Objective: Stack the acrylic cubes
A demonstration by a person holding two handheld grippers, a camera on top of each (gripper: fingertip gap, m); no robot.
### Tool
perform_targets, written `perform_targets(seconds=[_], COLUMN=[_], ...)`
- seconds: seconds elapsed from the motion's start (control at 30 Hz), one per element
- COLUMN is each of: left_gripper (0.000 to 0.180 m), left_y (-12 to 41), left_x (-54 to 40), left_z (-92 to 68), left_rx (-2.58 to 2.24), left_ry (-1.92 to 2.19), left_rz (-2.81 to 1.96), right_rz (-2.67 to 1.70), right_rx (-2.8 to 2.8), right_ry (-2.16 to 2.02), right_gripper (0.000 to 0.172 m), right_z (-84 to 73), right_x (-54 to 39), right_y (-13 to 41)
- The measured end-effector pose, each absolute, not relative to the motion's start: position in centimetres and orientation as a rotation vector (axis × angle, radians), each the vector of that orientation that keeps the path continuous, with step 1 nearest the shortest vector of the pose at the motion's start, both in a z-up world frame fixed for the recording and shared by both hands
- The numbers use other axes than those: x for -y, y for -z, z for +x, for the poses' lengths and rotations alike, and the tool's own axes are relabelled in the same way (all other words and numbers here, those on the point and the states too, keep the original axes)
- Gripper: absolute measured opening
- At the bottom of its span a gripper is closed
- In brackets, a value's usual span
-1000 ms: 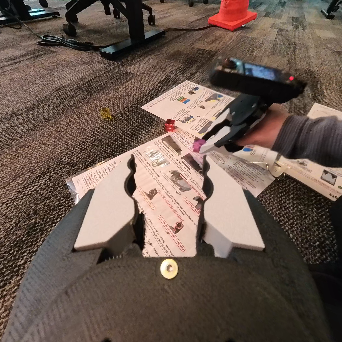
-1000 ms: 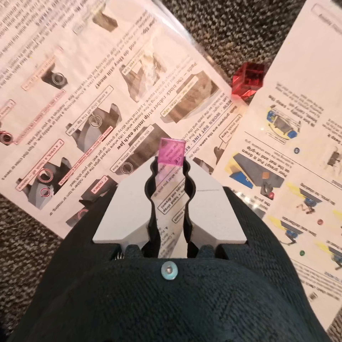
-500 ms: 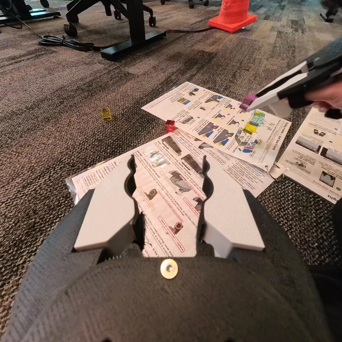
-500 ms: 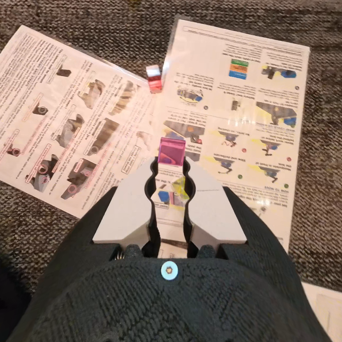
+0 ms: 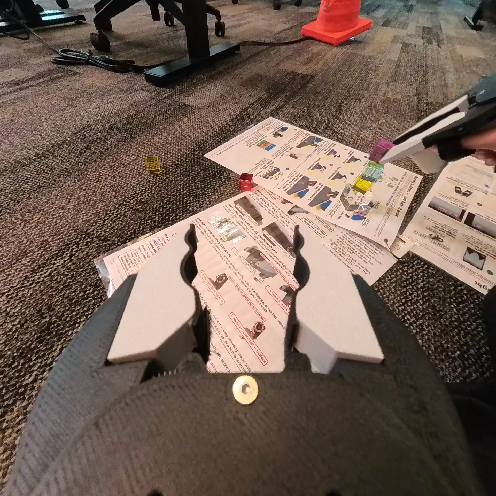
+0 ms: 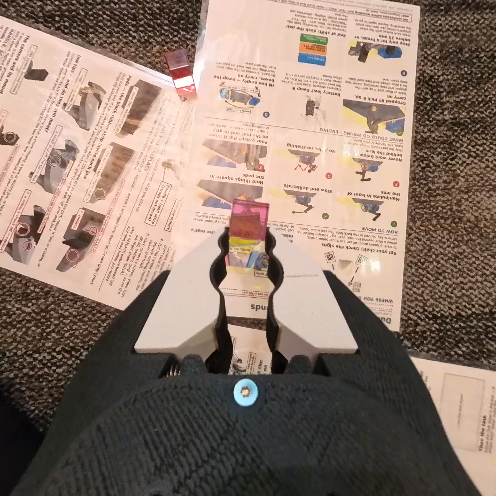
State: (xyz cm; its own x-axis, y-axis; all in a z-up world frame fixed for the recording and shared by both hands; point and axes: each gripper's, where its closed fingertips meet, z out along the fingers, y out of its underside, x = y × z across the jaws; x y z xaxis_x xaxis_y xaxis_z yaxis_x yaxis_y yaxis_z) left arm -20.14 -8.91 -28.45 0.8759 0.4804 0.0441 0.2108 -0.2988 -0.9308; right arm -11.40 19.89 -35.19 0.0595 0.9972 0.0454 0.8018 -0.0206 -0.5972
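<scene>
right wrist view: pink cube [image 6: 248,221] in right hand-held gripper [image 6: 247,236] (pads pressing)

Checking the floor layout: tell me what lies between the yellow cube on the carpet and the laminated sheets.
In the left wrist view, only bare carpet and a red cube, which sits at the sheets' edge, right of the yellow cube.

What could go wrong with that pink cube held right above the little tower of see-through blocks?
The right gripper pinches the pink cube only at its fingertips, so it might slip. The stack below, a teal cube on a yellow cube on a clear block, looks narrow and uneven; a nudge could topple it on the glossy sheet.
</scene>
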Motion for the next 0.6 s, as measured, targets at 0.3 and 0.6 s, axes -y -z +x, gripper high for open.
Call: perform_targets(seconds=[0.3,0.6], left_gripper=[0.072,0.072], left_y=[28.48,28.55], left_x=[8.87,8.81], left_z=[-20.09,-20.06], left_rx=[0.511,0.509], left_ry=[-0.287,-0.286], left_rz=[-1.887,-1.892], right_rz=[-1.905,-1.911], right_rx=[1.783,1.8], right_ry=[-0.569,-0.581], right_gripper=[0.025,0.032], right_z=[-11.11,-11.01], right_x=[-19.94,-19.72], right_y=[35.85,36.14])
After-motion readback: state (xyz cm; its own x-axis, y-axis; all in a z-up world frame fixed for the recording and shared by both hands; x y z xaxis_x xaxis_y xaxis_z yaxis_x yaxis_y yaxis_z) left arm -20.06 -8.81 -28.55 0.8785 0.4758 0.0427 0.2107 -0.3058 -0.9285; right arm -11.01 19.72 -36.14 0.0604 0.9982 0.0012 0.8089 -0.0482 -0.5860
